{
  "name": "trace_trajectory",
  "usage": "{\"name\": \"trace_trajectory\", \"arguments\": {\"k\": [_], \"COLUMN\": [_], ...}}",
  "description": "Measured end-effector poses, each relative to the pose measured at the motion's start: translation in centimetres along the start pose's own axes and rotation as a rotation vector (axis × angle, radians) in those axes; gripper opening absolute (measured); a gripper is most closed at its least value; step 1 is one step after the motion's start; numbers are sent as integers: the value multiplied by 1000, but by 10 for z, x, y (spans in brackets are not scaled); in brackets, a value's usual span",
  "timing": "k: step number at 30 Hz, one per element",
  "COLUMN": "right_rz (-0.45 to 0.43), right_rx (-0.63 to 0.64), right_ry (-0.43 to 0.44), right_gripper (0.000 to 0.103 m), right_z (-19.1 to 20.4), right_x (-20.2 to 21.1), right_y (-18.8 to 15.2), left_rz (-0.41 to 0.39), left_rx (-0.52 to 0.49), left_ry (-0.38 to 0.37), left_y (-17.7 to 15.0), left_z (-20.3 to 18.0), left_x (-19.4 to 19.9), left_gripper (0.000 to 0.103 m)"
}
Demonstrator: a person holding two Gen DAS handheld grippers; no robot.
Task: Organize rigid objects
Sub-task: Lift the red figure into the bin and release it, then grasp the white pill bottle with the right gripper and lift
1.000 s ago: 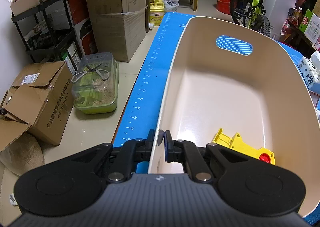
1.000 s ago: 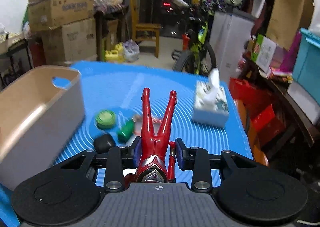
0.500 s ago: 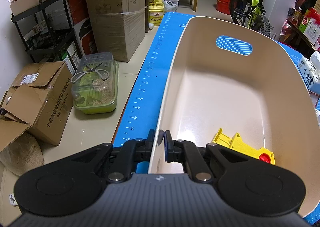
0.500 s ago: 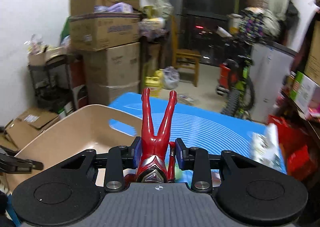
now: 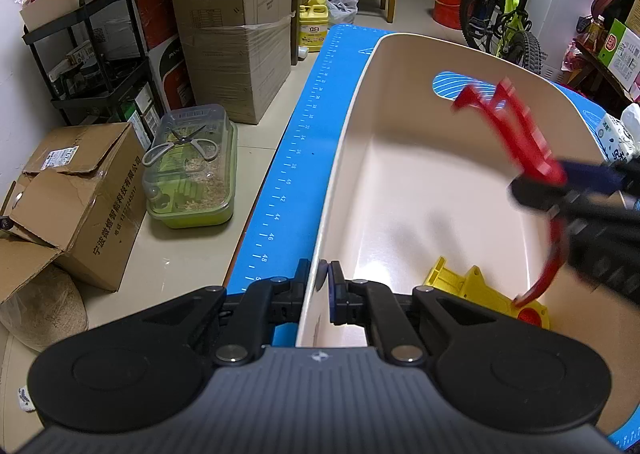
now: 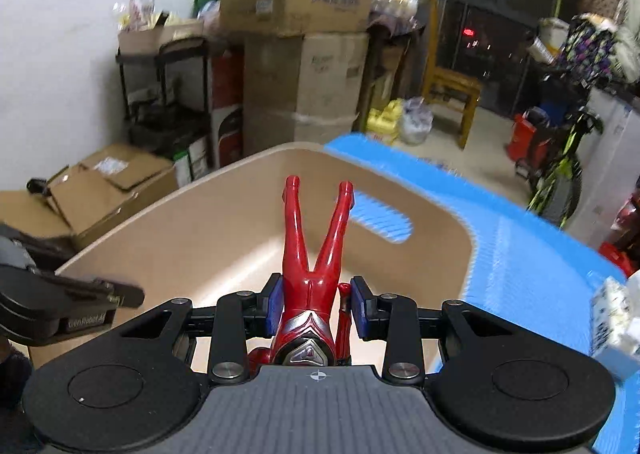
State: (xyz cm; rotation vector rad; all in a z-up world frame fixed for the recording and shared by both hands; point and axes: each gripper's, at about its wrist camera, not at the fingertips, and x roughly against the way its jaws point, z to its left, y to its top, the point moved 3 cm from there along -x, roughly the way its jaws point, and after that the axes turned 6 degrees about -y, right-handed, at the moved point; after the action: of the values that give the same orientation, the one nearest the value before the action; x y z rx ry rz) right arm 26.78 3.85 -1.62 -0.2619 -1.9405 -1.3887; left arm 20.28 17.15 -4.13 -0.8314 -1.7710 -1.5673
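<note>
**Red figure held over the bin**

The left gripper pinches the beige bin's near rim. The right gripper clamps a red figure above the bin, where a yellow toy lies. Beyond spreads the blue mat.

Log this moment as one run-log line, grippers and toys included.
left gripper: shut on beige bin rim | right gripper: shut on red figure, above bin | in bin: yellow toy | step: drop pending
</note>
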Motion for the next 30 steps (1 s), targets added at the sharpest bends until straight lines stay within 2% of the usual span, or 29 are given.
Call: {"name": "trace_trajectory", "arguments": {"k": [4,9,13,16,21,24,30], "right_rz": [85,142,122,97,39,4,-2], "right_rx": [18,32,-28,-57,-112,-163,-246], "right_ry": [15,19,54,58,45,12,-92], "right_gripper": [43,44,51,51,54,70,70], "right_z": [15,18,10,1,-30,-57,-120], "right_x": [-17,-19,-9,2,27,40,49], "right_y": [-12,-11,-13,-11,-7,-7,-19], "left_rz": [0,0,0,0,0,0,0], "left_rx": [-2,2,4,2,2,3,2], "left_ry": [2,1,0,1,2,1,0], "left_y": [0,0,0,0,0,0,0], "left_z": [0,0,0,1,1,1,1], "left_x": [0,0,0,-1,0,0,0], "left_gripper": [10,11,11,11,11,11,11]}}
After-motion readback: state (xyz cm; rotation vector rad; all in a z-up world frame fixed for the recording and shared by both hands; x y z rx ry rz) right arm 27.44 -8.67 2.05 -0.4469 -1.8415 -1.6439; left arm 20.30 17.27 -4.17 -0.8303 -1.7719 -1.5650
